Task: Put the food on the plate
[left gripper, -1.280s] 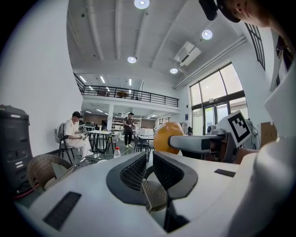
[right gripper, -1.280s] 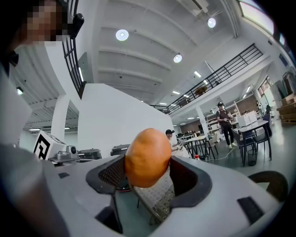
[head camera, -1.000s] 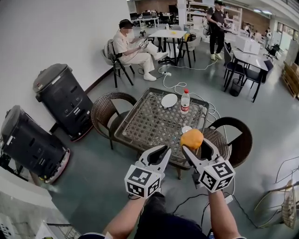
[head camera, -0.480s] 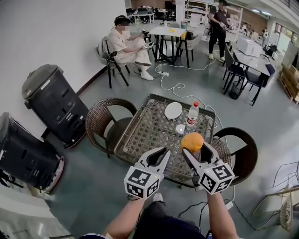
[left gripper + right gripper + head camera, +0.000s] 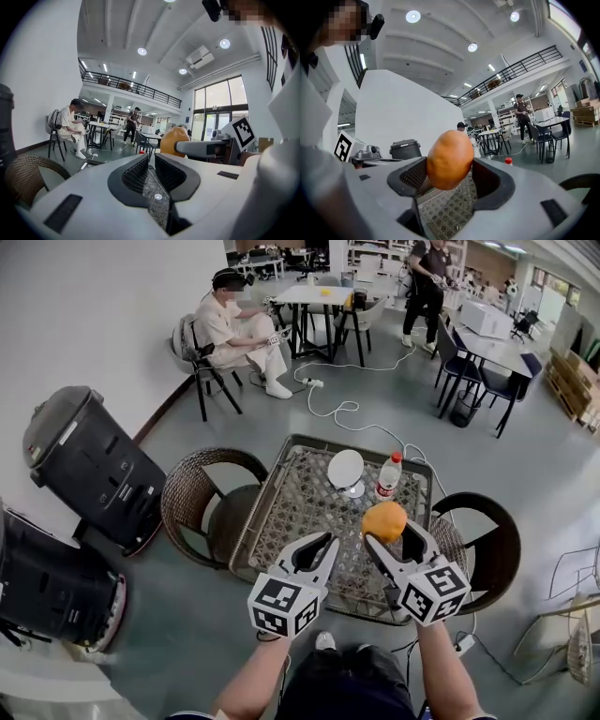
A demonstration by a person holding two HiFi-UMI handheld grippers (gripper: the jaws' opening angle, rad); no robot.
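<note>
An orange, rounded piece of food (image 5: 384,519) is held up in the air by my right gripper (image 5: 386,529), which is shut on it. In the right gripper view the food (image 5: 450,159) fills the gap between the dark pads. Beyond it, a white plate (image 5: 345,468) lies on the far part of the woven-top table (image 5: 295,493). My left gripper (image 5: 322,542) hovers beside the right one, over the table's near edge. Its jaws stand nearly together with nothing between them, and the food (image 5: 173,139) shows to their right.
A clear bottle with a red cap (image 5: 387,476) stands just right of the plate. Wicker chairs flank the table at left (image 5: 192,493) and right (image 5: 487,531). Two black bins (image 5: 89,465) stand by the left wall. A cable (image 5: 352,418) trails across the floor behind the table. People sit and stand farther back.
The table, plate and bottle have drawn closer and now lie beneath the grippers. Both grippers keep their pose, and the right one still holds the food.
</note>
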